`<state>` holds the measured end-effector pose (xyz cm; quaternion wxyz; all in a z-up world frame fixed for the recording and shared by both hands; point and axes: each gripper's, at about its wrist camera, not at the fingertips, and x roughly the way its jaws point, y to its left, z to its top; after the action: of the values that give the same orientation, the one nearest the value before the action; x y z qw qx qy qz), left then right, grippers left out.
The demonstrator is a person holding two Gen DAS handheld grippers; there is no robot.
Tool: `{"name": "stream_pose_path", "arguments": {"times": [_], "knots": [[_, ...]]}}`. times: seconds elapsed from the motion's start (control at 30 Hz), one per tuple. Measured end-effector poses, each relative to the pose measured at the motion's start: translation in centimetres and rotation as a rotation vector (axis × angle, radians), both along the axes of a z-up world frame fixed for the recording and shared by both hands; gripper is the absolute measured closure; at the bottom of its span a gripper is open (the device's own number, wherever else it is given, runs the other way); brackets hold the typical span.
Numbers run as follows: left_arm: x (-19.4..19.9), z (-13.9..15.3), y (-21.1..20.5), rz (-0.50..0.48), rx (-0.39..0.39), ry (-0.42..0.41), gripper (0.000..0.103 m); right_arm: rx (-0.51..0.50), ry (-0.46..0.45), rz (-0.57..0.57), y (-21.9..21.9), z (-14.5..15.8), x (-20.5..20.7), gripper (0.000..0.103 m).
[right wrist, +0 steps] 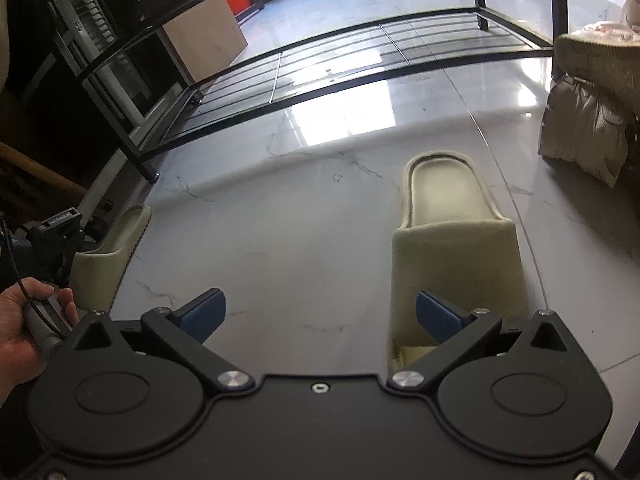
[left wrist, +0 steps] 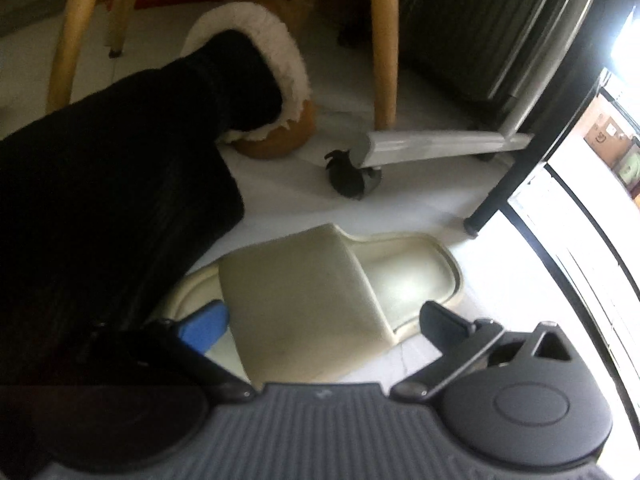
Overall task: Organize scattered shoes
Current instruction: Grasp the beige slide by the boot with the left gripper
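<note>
Both grippers, left gripper (left wrist: 324, 326) and right gripper (right wrist: 320, 316), spread wide, each over a cream slipper (left wrist: 320, 280) (right wrist: 452, 256) on the floor (right wrist: 280, 220).

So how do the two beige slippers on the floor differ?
The slipper ahead of the right gripper lies flat in the open with only one finger over it, while the slipper under the left gripper sits between both open fingers beside a dark trouser leg. Both are plain beige slides.
</note>
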<state>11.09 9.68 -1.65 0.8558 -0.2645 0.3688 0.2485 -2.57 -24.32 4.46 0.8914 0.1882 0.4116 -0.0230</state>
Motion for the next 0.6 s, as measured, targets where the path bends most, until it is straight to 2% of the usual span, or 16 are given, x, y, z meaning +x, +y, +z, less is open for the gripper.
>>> {"name": "stream_pose_path", "arguments": {"times": [0.23, 0.43, 0.6], "knots": [[1.0, 0.1, 0.2, -0.026, 0.047, -0.031, 0.001, 0.003, -0.002, 0.007, 0.2, -0.1, 0.1, 0.000], [1.8, -0.4, -0.3, -0.037, 0.091, 0.004, 0.001, 0.016, 0.026, 0.003, 0.1, -0.8, 0.6, 0.000], [1.4, -0.2, -0.2, -0.004, 0.078, 0.006, 0.001, 0.018, 0.027, -0.001, -0.1, -0.9, 0.6, 0.000]]}}
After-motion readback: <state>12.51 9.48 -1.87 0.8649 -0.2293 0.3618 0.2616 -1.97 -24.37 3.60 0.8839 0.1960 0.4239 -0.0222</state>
